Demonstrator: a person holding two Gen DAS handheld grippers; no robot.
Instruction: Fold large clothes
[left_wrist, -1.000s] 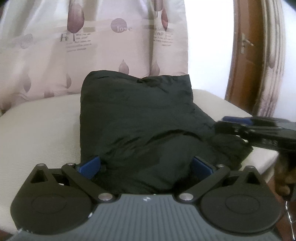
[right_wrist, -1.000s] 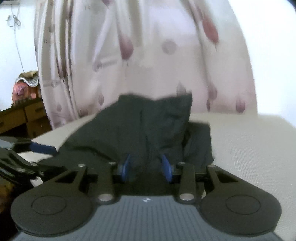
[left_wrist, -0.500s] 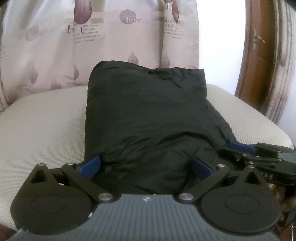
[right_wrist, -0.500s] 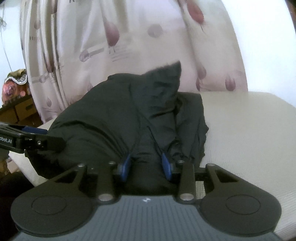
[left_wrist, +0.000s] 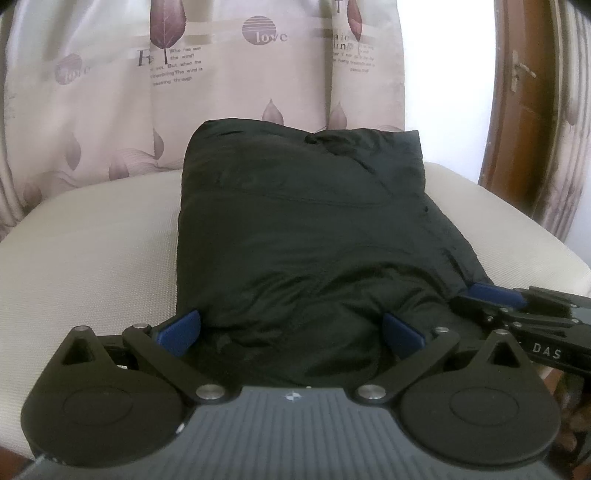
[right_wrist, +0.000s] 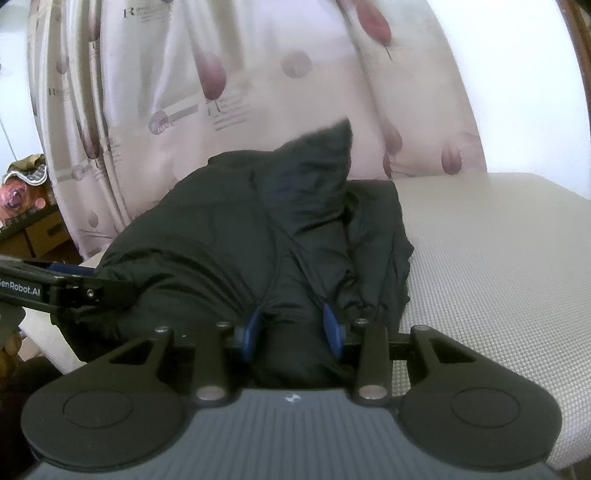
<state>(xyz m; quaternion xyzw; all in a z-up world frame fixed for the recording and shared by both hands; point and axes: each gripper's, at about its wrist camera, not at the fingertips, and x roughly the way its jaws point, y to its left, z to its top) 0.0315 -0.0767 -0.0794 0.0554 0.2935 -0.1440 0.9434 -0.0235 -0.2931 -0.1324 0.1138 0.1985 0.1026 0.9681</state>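
A black padded jacket lies folded into a bulky rectangle on a cream cushioned surface. My left gripper has its blue pads wide apart around the jacket's near edge, with fabric bulging between them. My right gripper is shut on a bunched fold of the jacket at its near right side. The right gripper also shows at the right of the left wrist view. The left gripper shows at the left of the right wrist view.
A patterned curtain hangs behind the cushion. A brown wooden door stands at the right. A dark wooden cabinet stands at the far left. Bare cushion lies right of the jacket.
The right gripper has carried its fold across onto the jacket, which now lies as a tidier rectangle. The left gripper has stayed at the near edge with its pads apart.
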